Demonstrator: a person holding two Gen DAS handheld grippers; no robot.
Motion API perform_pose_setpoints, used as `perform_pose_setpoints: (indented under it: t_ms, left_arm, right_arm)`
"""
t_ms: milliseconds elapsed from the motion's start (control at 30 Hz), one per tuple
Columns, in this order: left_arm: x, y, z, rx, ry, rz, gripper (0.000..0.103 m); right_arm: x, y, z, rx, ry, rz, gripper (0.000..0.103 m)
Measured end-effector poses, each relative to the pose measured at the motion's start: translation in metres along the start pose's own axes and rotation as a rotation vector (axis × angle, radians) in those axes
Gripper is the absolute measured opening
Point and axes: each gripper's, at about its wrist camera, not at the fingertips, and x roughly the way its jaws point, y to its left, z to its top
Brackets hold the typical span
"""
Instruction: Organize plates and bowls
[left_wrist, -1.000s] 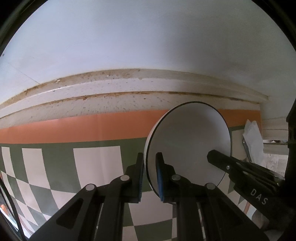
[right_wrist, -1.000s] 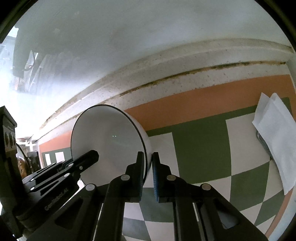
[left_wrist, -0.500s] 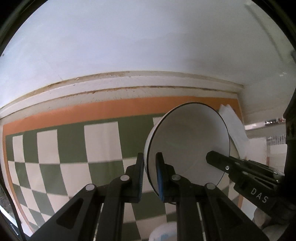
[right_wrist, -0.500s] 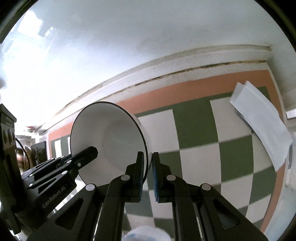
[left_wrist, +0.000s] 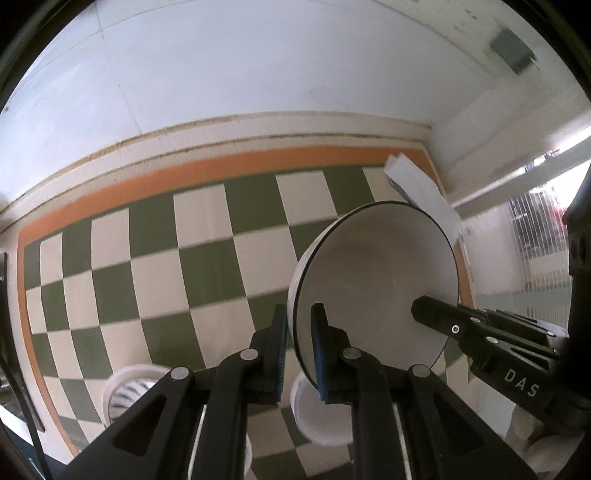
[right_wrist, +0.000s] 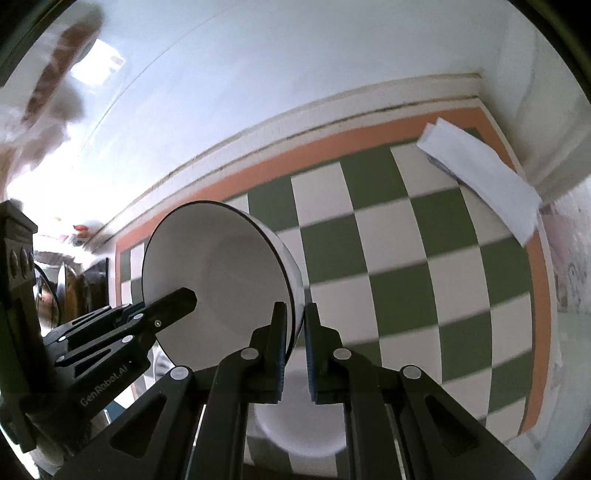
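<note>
The bowl (left_wrist: 376, 280) is white with a thin black rim. The counter (left_wrist: 207, 258) wears green-and-cream checks inside an orange border. Folded paper (right_wrist: 484, 177) is white. Each hand-held gripper is black with blue pads (left_wrist: 318, 354).

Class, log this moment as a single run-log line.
left claw: shut on bowl rim | right claw: shut on opposite rim | bowl: above checkered mat

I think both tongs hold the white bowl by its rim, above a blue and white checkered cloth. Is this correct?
Not quite: the checkered cloth is green and white, as the left wrist view shows. The rest holds: the left tongs and right tongs each clamp the rim of the white bowl.
</note>
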Motion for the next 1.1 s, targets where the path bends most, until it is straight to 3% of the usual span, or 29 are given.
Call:
perform_pose_setpoints:
  t_ms: [400,800,1100]
  left_arm:
    - [0.026,-0.006,-0.065,0.021,0.099,-0.017,0.011]
    - [0.059,-0.018,-0.089,0.059,0.174,0.022,0.011]
    - [0.074,-0.021,-0.095,0.069,0.205,0.042,0.011]
  right_arm:
    - [0.009,-0.023,-0.084,0.048,0.064,-0.025,0.011]
    - [0.04,-0.048,-0.111,0.085,0.129,-0.034,0.011]
    - [0.054,-0.055,-0.111,0.095,0.162,-0.05,0.011]
